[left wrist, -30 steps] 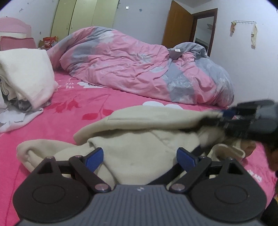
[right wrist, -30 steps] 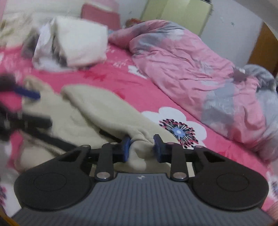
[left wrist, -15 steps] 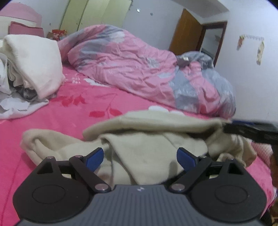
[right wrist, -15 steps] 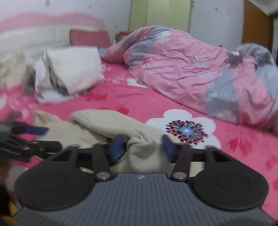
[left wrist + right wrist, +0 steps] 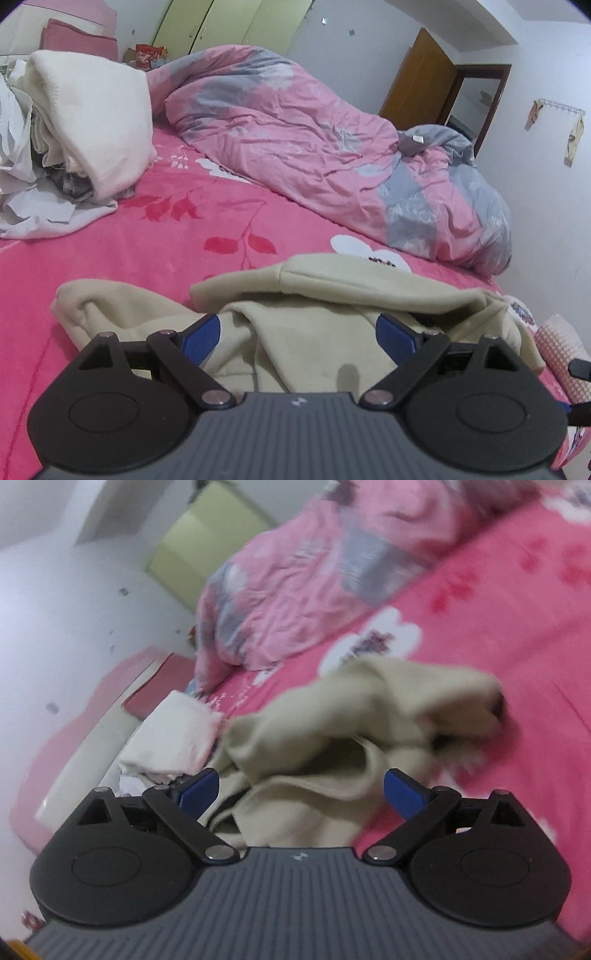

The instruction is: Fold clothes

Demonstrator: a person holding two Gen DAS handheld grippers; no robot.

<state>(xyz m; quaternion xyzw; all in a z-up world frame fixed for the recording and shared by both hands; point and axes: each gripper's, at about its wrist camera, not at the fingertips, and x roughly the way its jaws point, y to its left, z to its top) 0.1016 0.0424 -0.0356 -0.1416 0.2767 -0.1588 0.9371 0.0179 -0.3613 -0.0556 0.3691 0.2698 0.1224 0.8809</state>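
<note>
A: Nearest, what stands over the cloth?
B: The left gripper point(image 5: 297, 326) and right gripper point(image 5: 301, 788), jaws apart, holding nothing, above the crumpled cream fleece garment point(image 5: 332, 295) on the pink floral bedsheet point(image 5: 166, 240).
A: The risk?
B: Pinching several bunched layers together, probably skewing any fold; beyond, the rumpled pink-and-grey quilt point(image 5: 314, 140) crowds the spreading room.
</note>
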